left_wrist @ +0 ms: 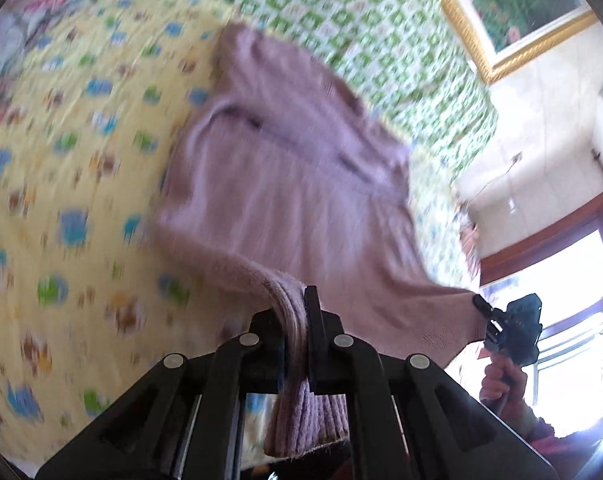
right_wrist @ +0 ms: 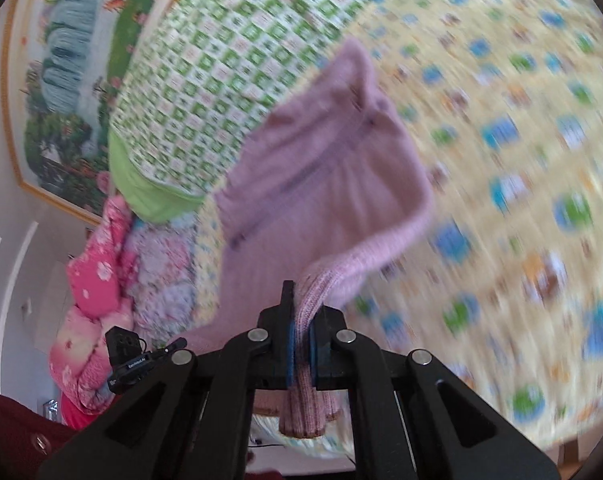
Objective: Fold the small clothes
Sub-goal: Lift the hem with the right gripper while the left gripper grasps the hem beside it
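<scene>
Both tools, left (left_wrist: 297, 312) and right (right_wrist: 301, 320), grip the pink sweater's (left_wrist: 285, 184) ribbed hem above the bed (left_wrist: 61, 160), apparently ready to lay it flat for folding.

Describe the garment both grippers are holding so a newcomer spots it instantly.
Over the yellow cartoon-print bedspread hangs a mauve knit sweater, its ribbed edge pinched by the left gripper and right gripper. It is the only plain, unpatterned fabric there.
</scene>
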The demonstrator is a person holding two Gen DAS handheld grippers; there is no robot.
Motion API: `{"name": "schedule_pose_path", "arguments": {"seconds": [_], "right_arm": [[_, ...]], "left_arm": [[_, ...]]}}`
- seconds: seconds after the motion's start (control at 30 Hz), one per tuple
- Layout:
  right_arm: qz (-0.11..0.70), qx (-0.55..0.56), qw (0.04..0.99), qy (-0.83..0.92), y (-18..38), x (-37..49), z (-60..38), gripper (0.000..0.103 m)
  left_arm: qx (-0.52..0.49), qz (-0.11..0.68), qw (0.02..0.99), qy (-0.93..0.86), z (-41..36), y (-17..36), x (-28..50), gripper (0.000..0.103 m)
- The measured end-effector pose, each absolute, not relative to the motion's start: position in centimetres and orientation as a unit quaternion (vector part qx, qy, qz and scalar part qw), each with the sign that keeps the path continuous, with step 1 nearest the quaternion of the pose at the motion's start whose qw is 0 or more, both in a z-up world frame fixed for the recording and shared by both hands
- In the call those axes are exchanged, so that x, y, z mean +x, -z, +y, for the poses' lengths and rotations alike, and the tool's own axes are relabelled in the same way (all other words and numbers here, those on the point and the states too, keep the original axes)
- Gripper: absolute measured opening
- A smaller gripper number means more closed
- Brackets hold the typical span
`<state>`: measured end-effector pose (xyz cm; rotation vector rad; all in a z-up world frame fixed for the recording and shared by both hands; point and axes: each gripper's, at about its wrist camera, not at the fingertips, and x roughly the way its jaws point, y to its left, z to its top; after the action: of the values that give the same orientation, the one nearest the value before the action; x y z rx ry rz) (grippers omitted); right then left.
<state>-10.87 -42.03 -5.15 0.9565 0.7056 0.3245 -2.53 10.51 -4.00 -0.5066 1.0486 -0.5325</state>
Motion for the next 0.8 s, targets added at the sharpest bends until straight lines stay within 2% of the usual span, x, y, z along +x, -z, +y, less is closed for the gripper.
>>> {"name": "schedule_pose_path", "arguments": {"seconds": [0.43, 0.8], "right_arm": [[0.286, 0.422, 0.850, -0.133, 1.1, 2.1, -44.0, 0.006], [0.290, 0.414, 0.857, -0.104, 1.4, 13.6, -45.6, 0.006]], "left_arm": [[-0.219, 0.421, 0.849, 0.231, 8.4, -1.4, 11.0, 0.005], [-0.220, 0.418, 0.859, 0.195, 6.3, -1.0, 22.0, 0.005]]}}
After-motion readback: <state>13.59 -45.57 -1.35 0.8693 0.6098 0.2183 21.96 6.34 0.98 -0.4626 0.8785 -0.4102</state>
